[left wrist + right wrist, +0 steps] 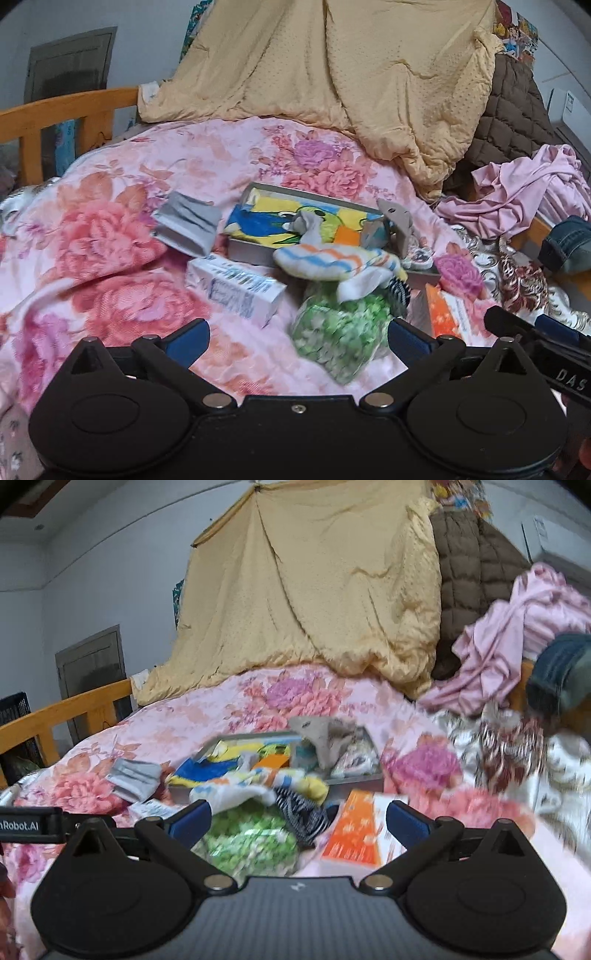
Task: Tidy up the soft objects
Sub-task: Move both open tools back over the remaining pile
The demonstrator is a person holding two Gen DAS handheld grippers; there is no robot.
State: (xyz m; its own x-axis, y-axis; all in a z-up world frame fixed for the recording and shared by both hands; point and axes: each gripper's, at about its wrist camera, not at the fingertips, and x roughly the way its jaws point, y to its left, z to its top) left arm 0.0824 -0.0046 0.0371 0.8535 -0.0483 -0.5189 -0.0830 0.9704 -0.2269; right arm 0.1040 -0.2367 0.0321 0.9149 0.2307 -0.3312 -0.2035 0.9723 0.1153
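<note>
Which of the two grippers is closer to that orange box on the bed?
Right. The orange box lies just ahead of the open right gripper, near its right finger. From the open left gripper it sits off to the right, beyond the green bag.

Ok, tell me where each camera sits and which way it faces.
Left wrist: rides the left gripper, jaws open, tilted down at the floral quilt; the green patterned bag lies just ahead; the other gripper's black body shows at the right edge.
Right wrist: rides the right gripper, jaws open, facing the orange box and striped sock; a strap shows at the left.
Shared: grey tray, striped cloth, yellow blanket.
</note>
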